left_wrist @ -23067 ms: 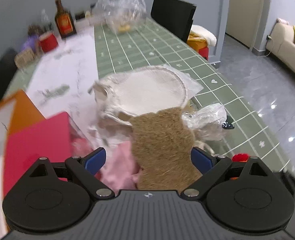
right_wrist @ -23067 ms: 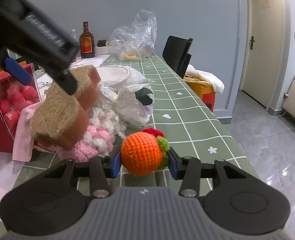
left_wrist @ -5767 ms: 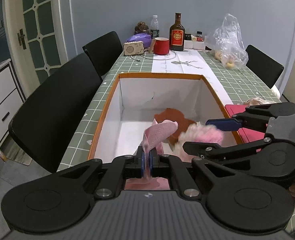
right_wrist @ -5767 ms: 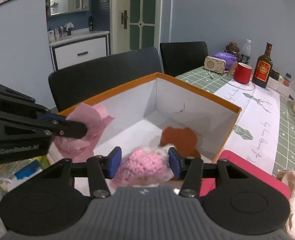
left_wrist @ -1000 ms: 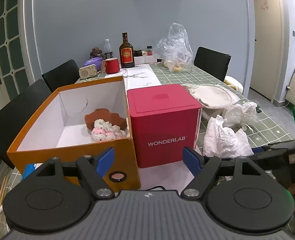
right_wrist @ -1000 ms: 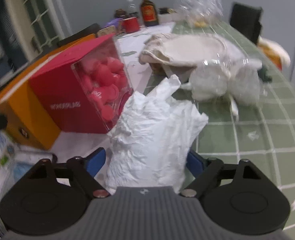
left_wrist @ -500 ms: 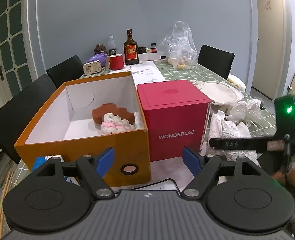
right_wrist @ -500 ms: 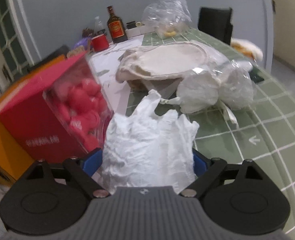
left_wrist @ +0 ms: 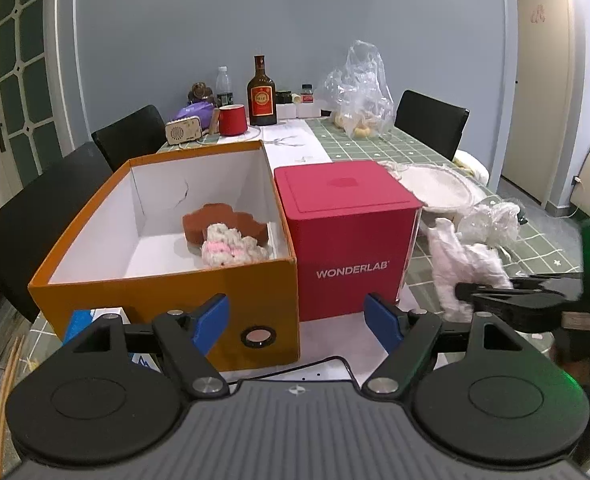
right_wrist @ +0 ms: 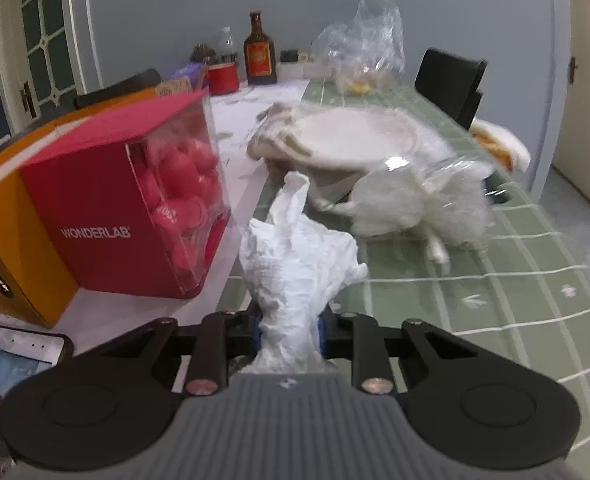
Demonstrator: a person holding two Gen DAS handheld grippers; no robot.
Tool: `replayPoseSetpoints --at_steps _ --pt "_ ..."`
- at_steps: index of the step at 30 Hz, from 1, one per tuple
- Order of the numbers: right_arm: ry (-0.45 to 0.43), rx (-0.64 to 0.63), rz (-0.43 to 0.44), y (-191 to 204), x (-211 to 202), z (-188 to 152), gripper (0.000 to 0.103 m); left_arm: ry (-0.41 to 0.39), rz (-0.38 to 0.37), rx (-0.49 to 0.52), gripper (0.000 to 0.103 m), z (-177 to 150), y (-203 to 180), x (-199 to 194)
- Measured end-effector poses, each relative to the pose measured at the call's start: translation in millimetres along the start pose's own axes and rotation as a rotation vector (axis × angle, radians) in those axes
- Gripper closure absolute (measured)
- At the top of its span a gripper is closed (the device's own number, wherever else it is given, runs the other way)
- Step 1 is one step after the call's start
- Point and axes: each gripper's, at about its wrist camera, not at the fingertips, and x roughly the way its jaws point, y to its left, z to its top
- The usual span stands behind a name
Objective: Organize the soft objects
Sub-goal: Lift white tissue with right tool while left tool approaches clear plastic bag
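Right gripper [right_wrist: 289,326] fingers clamped on crumpled white tissue [right_wrist: 295,256], its lower end hidden behind the gripper body. Left gripper [left_wrist: 297,320] fingers spread wide, empty, before the orange box [left_wrist: 167,292]; knitted toy [left_wrist: 231,246] inside, partly cut off by its front wall.

A crumpled white tissue [right_wrist: 295,264] stood upright, pinched at its lower end between the blue pads of the right tongs [right_wrist: 289,330], its ragged top splayed above them just beside the red box [right_wrist: 127,208]. From the left wrist view the same tissue [left_wrist: 465,264] hung to the right of that box. In the orange box [left_wrist: 167,292], open at the top, a brown bear-shaped pad [left_wrist: 223,224] lay flat on the white floor, and a pink-and-white crocheted piece [left_wrist: 233,250] rested against its near edge.
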Motion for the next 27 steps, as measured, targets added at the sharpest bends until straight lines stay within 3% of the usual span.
replayPoseSetpoints --at_steps 4,7,9,12,16,23,27 --pt "-0.028 -0.025 -0.022 -12 -18 2 0.08 -0.01 0.007 0.003 0.013 1 -2 -4" --pt "0.007 -0.058 0.004 -22 -22 3 0.08 -0.008 0.007 0.003 0.013 3 -2 -5" --pt "0.02 -0.039 0.043 -33 -24 2 0.08 0.001 0.007 0.022 0.013 7 -3 -6" --pt "0.015 -0.016 0.014 -43 -27 -3 0.08 -0.023 0.026 0.032 0.014 14 -5 -13" --pt "0.024 0.062 0.041 -60 -29 -7 0.079 -0.069 0.017 0.034 0.014 26 -6 -25" --pt "-0.008 0.092 -0.015 -69 -36 -9 0.075 -0.137 0.008 0.146 0.015 41 -27 -40" --pt "-0.008 0.057 -0.047 -65 -40 -15 0.075 -0.097 -0.038 0.201 0.019 51 -44 -26"
